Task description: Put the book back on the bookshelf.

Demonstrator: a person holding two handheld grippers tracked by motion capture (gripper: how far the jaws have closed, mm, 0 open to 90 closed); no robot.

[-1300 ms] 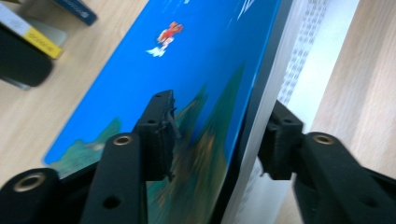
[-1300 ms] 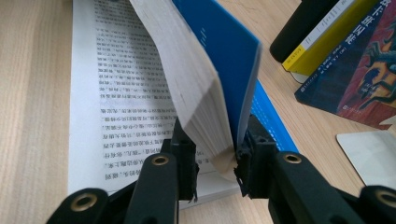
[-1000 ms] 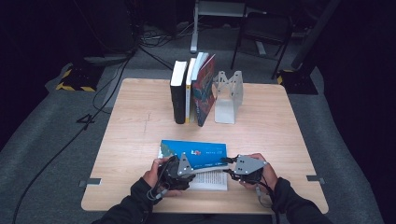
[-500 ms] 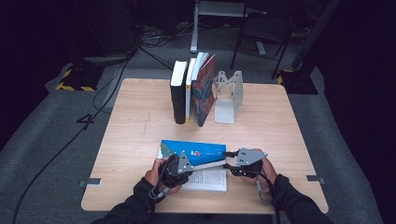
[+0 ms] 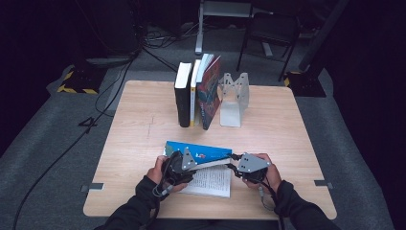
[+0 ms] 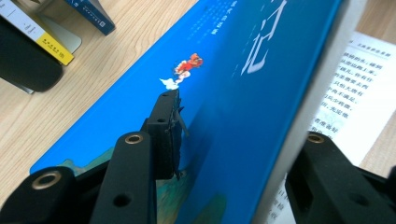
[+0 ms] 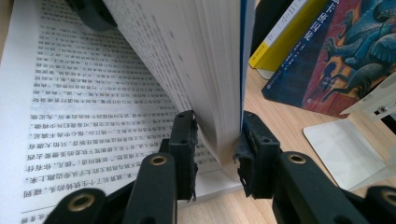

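A pale wooden table (image 5: 143, 120) stands on grey carpet (image 5: 48, 143) in a dark room.

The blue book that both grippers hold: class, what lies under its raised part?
Under the raised part of the blue book lies an open printed page, flat on the table. The text nearest the spine is covered by the lifted page block.

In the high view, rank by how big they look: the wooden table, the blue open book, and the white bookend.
1. wooden table, largest by far.
2. blue open book.
3. white bookend; it stands farther from the camera, so its gap to the book is unsure.
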